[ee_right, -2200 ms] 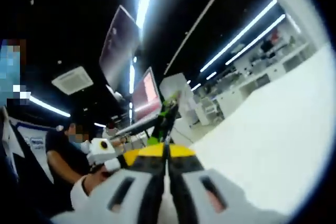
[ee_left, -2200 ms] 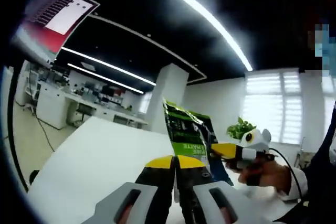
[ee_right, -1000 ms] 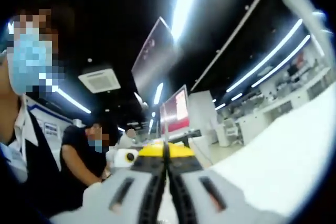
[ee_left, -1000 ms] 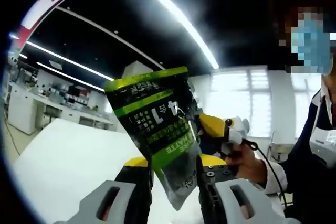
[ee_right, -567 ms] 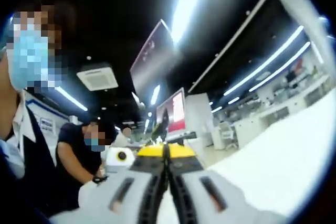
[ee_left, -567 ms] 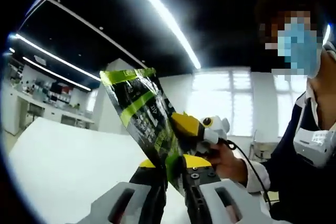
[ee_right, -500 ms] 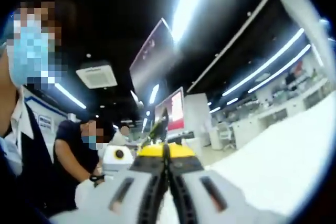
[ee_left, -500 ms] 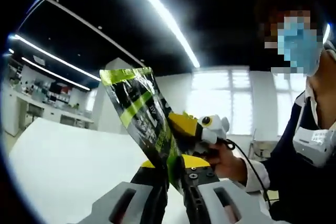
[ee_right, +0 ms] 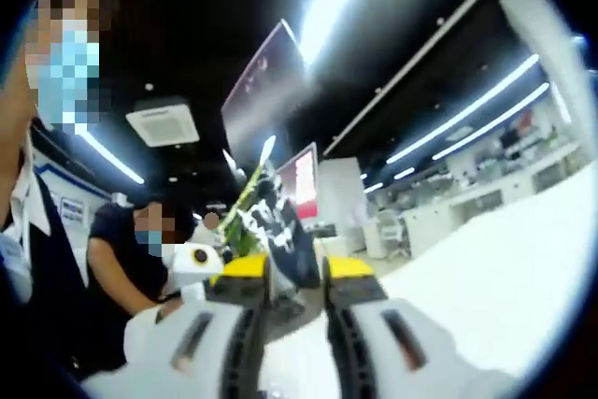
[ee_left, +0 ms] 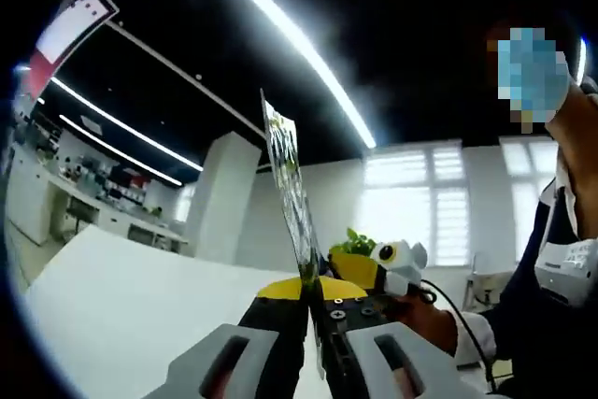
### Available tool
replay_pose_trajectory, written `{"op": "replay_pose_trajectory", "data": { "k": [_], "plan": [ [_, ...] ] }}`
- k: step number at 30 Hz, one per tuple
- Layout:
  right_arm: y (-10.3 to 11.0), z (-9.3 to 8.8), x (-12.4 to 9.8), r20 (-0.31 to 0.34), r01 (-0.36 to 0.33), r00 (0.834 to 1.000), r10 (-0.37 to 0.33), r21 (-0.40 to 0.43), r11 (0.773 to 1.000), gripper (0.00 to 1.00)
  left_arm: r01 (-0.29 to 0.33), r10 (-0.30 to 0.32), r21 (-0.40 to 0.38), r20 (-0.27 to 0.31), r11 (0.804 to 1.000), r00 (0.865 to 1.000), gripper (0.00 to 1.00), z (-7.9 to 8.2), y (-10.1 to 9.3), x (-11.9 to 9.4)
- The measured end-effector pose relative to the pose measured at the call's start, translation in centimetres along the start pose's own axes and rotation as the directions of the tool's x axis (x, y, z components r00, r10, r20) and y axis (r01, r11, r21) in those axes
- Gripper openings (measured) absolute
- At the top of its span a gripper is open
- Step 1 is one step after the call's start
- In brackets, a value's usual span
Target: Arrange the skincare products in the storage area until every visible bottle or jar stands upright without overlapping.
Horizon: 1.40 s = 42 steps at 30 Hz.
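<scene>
In the left gripper view the left gripper (ee_left: 309, 289) has its yellow-tipped jaws closed on the bottom edge of a green-and-black pouch (ee_left: 288, 184), which stands edge-on and rises toward 12 o'clock above the white table (ee_left: 131, 296). The right gripper (ee_left: 366, 270) sits just beside it at 3 o'clock, held in a person's hand (ee_left: 439, 320). In the right gripper view the right gripper (ee_right: 296, 273) has its jaws parted with nothing between them, the pouch (ee_right: 278, 231) showing beyond the gap toward 11 o'clock, while the left gripper (ee_right: 201, 262) lies at 9 o'clock.

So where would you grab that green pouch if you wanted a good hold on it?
By its bottom edge, coming from below. The green pouch is thin and flat, standing edge-on above the left gripper, whose jaws are shut on its lower edge; a flat seam suits two jaws.
</scene>
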State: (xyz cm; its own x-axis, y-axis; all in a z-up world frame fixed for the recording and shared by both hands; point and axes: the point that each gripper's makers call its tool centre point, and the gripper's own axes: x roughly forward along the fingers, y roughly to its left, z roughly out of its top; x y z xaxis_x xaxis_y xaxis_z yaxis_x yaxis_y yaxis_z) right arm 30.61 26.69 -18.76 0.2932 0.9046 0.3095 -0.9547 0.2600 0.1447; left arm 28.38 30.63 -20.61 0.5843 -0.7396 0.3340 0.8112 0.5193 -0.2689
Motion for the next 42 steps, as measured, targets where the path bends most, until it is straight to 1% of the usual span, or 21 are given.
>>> {"op": "replay_pose_trajectory", "data": {
  "k": [1, 3, 6, 8, 10, 12, 15, 20, 21, 23, 26, 28, 30, 32, 34, 36, 39, 42],
  "plan": [
    [0.2, -0.2, 0.1, -0.006, -0.006, 1.0, 0.006, 0.006, 1.0, 0.27, 0.0, 0.0, -0.014, 0.004, 1.0, 1.0, 0.02, 0.1, 0.1, -0.1],
    [0.3, -0.9, 0.3, -0.027, -0.011, 1.0, 0.011, 0.021, 1.0, 0.28, 0.005, -0.004, -0.012, 0.012, 1.0, 1.0, 0.02, 0.3, 0.1, -0.1],
    [0.7, -1.1, 0.4, -0.021, -0.021, 1.0, 0.022, 0.041, 0.999, 0.3, 0.006, -0.006, 0.008, 0.017, 1.0, 1.0, 0.02, 0.2, -0.2, 0.0],
    [0.9, -1.4, 0.4, -0.03, -0.031, 0.999, 0.032, 0.052, 0.998, 0.29, 0.003, -0.003, 0.003, 0.016, 1.0, 1.0, 0.02, 0.1, -0.1, 0.1],
    [0.9, -1.6, 0.4, -0.042, -0.028, 0.999, 0.03, 0.045, 0.999, 0.28, 0.003, -0.003, -0.003, 0.016, 1.0, 1.0, 0.03, 0.0, -0.2, 0.1],
    [0.8, -2.1, 0.5, -0.06, -0.02, 0.998, 0.022, 0.044, 0.999, 0.28, 0.016, -0.016, -0.004, 0.025, 1.0, 1.0, 0.02, 0.1, -0.4, 0.2],
    [1.0, -2.7, 0.7, -0.067, -0.031, 0.997, 0.036, 0.072, 0.997, 0.28, 0.034, -0.033, -0.014, 0.036, 0.999, 0.999, 0.02, 0.2, -0.7, 0.2],
    [1.7, -3.4, 1.0, -0.083, -0.05, 0.995, 0.059, 0.101, 0.994, 0.28, 0.037, -0.036, -0.012, 0.039, 0.999, 0.999, 0.02, 0.1, -0.6, 0.3],
    [1.8, -3.4, 1.0, -0.082, -0.052, 0.995, 0.061, 0.103, 0.993, 0.27, 0.044, -0.043, -0.019, 0.041, 0.999, 0.998, 0.02, 0.1, -0.7, 0.3],
    [1.7, -3.4, 0.9, -0.079, -0.041, 0.996, 0.048, 0.093, 0.995, 0.16, 0.058, -0.056, -0.032, 0.044, 0.998, 0.997, 0.02, 0.1, -0.9, 0.3],
    [1.6, -3.3, 0.8, -0.079, -0.042, 0.996, 0.05, 0.103, 0.994, 0.12, 0.045, -0.044, -0.037, 0.033, 0.998, 0.998, 0.02, -0.1, -0.6, 0.2],
    [1.7, -3.3, 0.8, -0.084, -0.046, 0.995, 0.053, 0.091, 0.995, 0.06, 0.025, -0.024, -0.03, 0.019, 0.999, 1.0, 0.03, -0.4, -0.2, 0.3],
    [1.8, -3.0, 0.7, -0.093, -0.045, 0.994, 0.049, 0.042, 0.998, 0.01, 0.002, -0.002, -0.011, -0.001, 1.0, 1.0, 0.04, -0.7, 0.2, 0.3],
    [1.5, -3.1, 0.7, -0.114, -0.023, 0.993, 0.021, -0.02, 1.0, 0.01, -0.015, 0.015, 0.029, -0.019, 0.999, 1.0, 0.05, -1.0, 0.4, 0.4],
    [1.6, -3.0, 0.6, -0.121, -0.02, 0.993, 0.014, -0.047, 0.999, 0.0, -0.04, 0.042, 0.07, -0.028, 0.997, 0.999, 0.08, -1.2, 0.7, 0.4],
    [1.5, -2.8, 0.6, -0.124, -0.01, 0.992, 0.001, -0.073, 0.997, 0.0, -0.056, 0.059, 0.087, -0.027, 0.995, 0.998, 0.12, -1.1, 1.1, 0.3],
    [1.5, -2.7, 0.5, -0.129, -0.006, 0.992, -0.008, -0.105, 0.994, 0.0, -0.061, 0.063, 0.081, -0.03, 0.995, 0.998, 0.13, -1.0, 1.5, 0.2],
    [1.4, -2.5, 0.4, -0.139, 0.001, 0.99, -0.021, -0.142, 0.99, 0.0, -0.095, 0.1, 0.126, -0.029, 0.987, 0.995, 0.2, -0.8, 2.4, 0.0]
  ]
}}
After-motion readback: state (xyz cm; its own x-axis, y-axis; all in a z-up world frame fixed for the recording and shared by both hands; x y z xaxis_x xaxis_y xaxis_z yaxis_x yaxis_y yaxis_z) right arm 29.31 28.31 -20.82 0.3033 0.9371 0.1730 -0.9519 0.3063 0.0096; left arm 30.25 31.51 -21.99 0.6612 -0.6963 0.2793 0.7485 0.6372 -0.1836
